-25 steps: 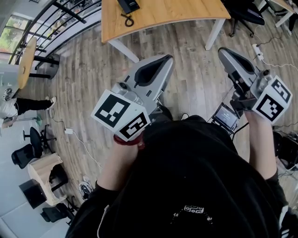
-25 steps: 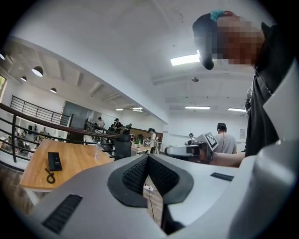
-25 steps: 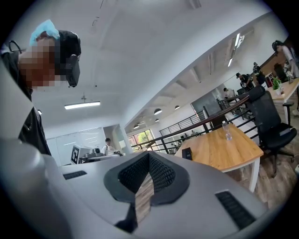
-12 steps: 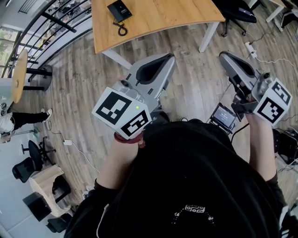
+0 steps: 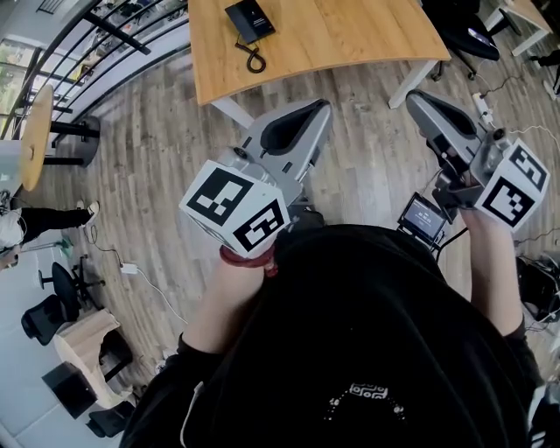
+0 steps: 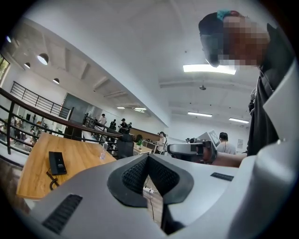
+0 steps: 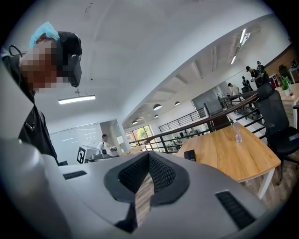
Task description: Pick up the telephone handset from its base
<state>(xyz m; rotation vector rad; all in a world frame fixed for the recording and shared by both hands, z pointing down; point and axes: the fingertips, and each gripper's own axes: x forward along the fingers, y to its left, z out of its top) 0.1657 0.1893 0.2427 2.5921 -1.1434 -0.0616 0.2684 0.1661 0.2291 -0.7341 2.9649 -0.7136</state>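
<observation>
While left gripper (image 5: 319, 108) and right gripper (image 5: 421, 98) sit pressed together, empty, I see open floor (image 5: 359, 140) up to the table (image 5: 350, 35) edge, telephone (image 5: 249, 19) near it.

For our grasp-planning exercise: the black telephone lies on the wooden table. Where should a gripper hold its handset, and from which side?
Probably at mid-length, jaws across its narrow width, coming down from above. The telephone lies flat on the table, long and slim. Its cord trails off the near end, so stay clear of that. Which part lifts off is too small to tell from here.
</observation>
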